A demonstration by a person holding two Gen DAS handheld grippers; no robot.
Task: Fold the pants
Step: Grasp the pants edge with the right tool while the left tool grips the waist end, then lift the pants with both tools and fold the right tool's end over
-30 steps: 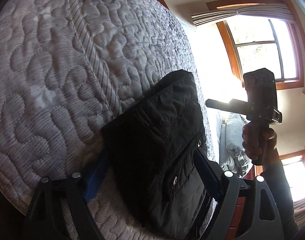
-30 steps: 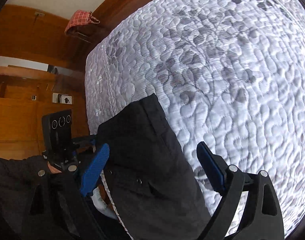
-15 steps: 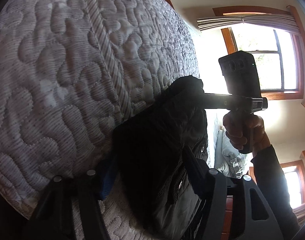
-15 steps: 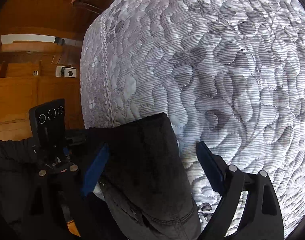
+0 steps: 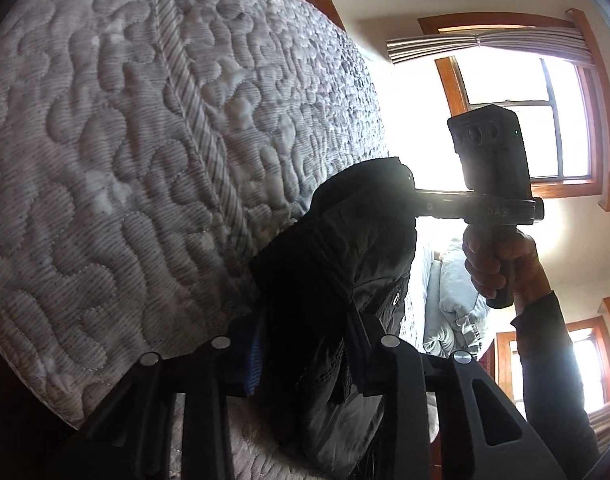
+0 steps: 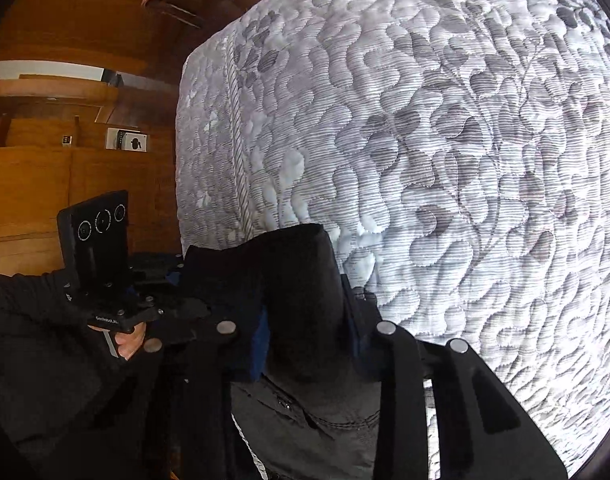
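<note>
Both claws are closed on the one pair of black pants (image 5: 337, 264): the left gripper (image 5: 305, 336) and the right gripper (image 6: 305, 344) each pinch a thick fold that blocks the near mattress (image 6: 445, 140). One second ago both jaws stood wide. Two windows (image 5: 517, 120) shine behind, one pillow (image 5: 453, 292) below them.

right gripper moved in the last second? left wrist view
Yes. The right gripper came in from beside the window toward the mattress and now reaches the black pants.
</note>
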